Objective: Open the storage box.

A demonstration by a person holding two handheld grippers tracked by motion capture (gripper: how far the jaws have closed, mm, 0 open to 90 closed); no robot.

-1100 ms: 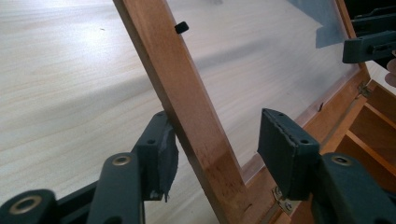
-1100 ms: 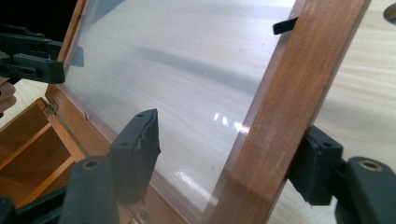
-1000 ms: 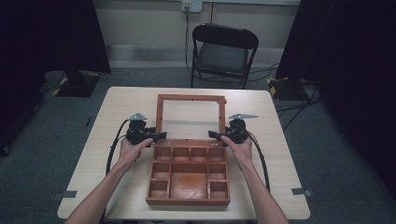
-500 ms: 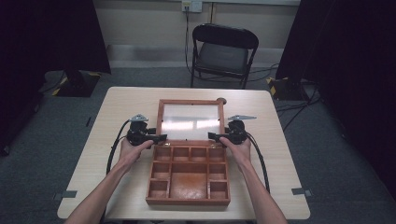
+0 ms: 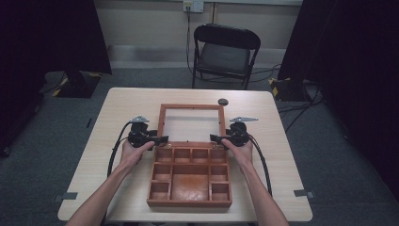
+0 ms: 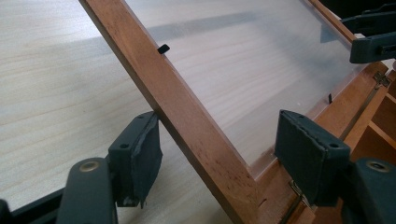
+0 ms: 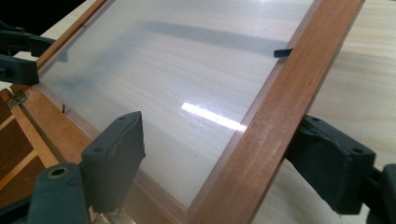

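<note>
Wooden and hinged, the compartment box [image 5: 190,176] sits at the middle of the pale tabletop [image 5: 117,113], and its glazed lid [image 5: 190,123] is swung right back, lying toward twelve o'clock from the tray. We hold the left gripper [image 5: 162,139] at the lid's nine o'clock edge and the right gripper [image 5: 215,138] at its three o'clock edge, one on each side rail close to the hinges, which we judge is so the frame goes back evenly without twisting.

In the left gripper view the fingers [image 6: 137,156] stand apart around the wooden rail [image 6: 187,116]: one pad sits just against its outer face, the other is clear of it over the pane. In the right gripper view the fingers [image 7: 114,151] also straddle the rail [image 7: 275,112], the inner one well off the wood. Both pairs have just been opening, with the rail between them but no longer pinched, so we read this as letting go now that the lid rests by itself.

Against the frame a second ago, the lid has tipped farther back: it stood nearly upright then and caught a bright glare half a second ago, whereas now it lies low and the tabletop shows through the pane. Our hands have stayed put. A small dark round object [image 5: 223,101] lies near the lid's one o'clock corner.
</note>
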